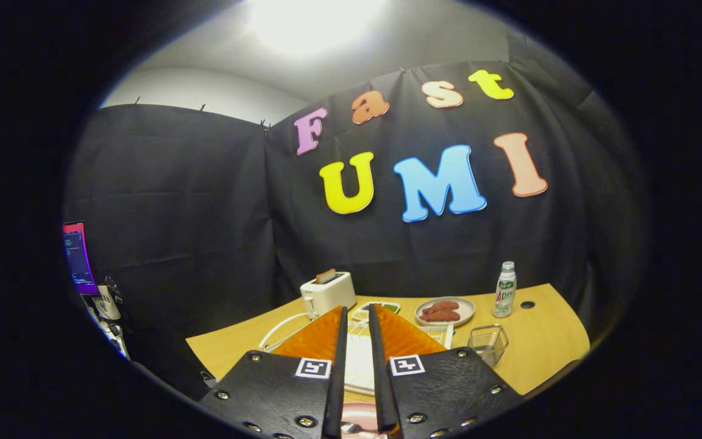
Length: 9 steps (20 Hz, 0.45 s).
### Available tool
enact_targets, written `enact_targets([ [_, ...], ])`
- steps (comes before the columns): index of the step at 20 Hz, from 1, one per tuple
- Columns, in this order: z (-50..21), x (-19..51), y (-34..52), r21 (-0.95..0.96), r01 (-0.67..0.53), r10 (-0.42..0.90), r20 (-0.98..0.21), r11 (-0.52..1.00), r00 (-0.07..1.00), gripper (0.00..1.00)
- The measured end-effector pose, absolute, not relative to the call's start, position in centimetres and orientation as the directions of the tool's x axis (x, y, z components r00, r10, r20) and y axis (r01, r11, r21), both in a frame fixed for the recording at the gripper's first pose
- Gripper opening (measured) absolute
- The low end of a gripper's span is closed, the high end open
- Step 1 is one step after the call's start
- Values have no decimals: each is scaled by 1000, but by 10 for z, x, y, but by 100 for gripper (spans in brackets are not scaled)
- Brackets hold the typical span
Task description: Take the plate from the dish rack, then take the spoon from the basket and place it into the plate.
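My gripper hangs above the wooden table, its fingers close together with a narrow gap and nothing seen held between them. Through the gap I see the white dish rack lying just under and ahead of the fingers. Low down in the gap, close to the gripper's base, shows a pinkish thing with a shiny metal bit; I cannot tell whether it is the plate and spoon. A small see-through wire basket stands to the right of the right finger and looks empty.
A white toaster with a slice in it stands beyond the left finger, its cable looping on the table. Beyond the right finger are a plate of red meat and a water bottle. A small green-filled dish sits ahead.
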<state>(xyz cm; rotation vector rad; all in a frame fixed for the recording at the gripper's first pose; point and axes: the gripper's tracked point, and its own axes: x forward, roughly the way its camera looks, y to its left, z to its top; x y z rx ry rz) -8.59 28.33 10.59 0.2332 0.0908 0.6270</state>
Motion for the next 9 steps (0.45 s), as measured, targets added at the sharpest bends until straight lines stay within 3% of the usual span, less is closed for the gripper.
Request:
enact_targets([
  [9,205,-17,190,174,-414,405,91,893,910,21],
])
